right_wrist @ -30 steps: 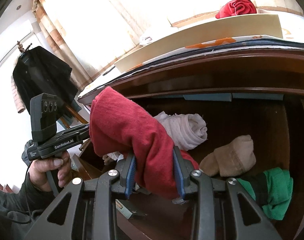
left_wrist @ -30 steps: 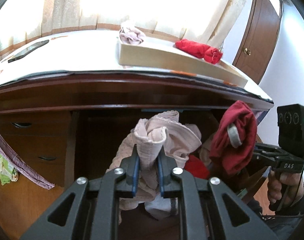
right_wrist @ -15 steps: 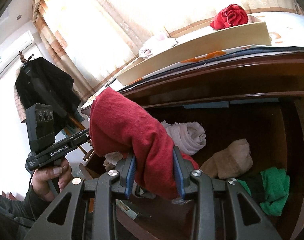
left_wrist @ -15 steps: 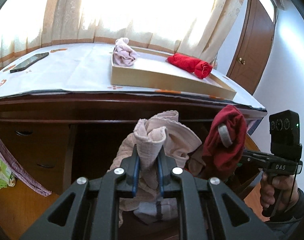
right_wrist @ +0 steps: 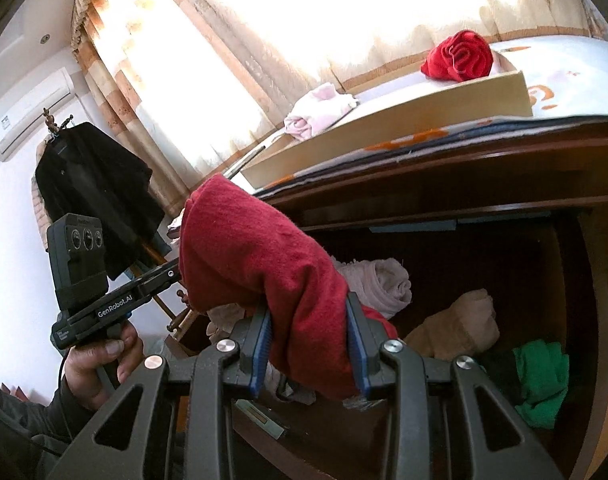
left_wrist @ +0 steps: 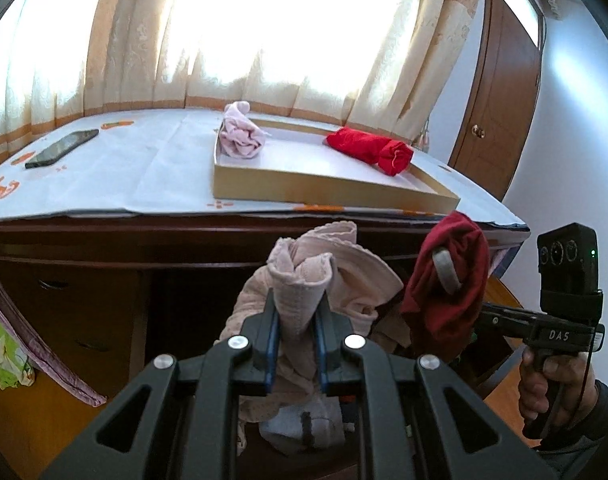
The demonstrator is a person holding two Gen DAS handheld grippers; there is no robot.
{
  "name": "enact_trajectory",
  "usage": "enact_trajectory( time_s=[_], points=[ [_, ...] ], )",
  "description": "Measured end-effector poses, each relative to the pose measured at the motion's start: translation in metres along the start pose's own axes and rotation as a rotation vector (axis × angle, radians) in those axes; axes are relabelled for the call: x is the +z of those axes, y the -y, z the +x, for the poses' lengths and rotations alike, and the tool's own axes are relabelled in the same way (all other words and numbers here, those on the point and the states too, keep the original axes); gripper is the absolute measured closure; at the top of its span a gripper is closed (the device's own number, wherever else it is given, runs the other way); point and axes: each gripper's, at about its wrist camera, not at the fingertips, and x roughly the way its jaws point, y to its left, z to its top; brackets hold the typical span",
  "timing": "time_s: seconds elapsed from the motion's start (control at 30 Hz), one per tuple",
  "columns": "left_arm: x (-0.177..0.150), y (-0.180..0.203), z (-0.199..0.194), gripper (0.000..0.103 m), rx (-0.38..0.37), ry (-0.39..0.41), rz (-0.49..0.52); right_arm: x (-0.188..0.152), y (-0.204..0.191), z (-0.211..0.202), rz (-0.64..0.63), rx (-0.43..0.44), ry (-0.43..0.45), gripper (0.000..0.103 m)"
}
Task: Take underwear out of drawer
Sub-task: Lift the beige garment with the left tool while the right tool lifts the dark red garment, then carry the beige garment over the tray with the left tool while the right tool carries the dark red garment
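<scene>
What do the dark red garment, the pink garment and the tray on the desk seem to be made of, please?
Dark red garment: soft knit, probably cotton jersey; matte, slightly fuzzy, drapes in thick folds.
Pink garment: thin stretchy knit, judging by the fine ribbing and scalloped trim.
Tray: likely cardboard or thin board; flat, matte tan walls with sharp corners, though wood cannot be ruled out.

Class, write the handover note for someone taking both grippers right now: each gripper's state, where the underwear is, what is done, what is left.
Left gripper: shut on a pale pink garment, held above the open drawer.
Right gripper: shut on a dark red garment, also lifted clear.
Done: a pink piece and a bright red piece already lie in the shallow box on the desk top.
Left: put down both held pieces; a beige item, a green item and a rolled pale one remain in the drawer.
</scene>
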Motion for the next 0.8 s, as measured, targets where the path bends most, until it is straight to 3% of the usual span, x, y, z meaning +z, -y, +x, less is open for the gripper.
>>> enact_trajectory(
  time_s=[0.8],
  points=[
    [0.010, 0.020, -0.023, 0.090, -0.014, 0.102, 0.017, 0.004, -0.012, -0.020, -0.036, -0.025, 0.076, 0.067]
  ],
)
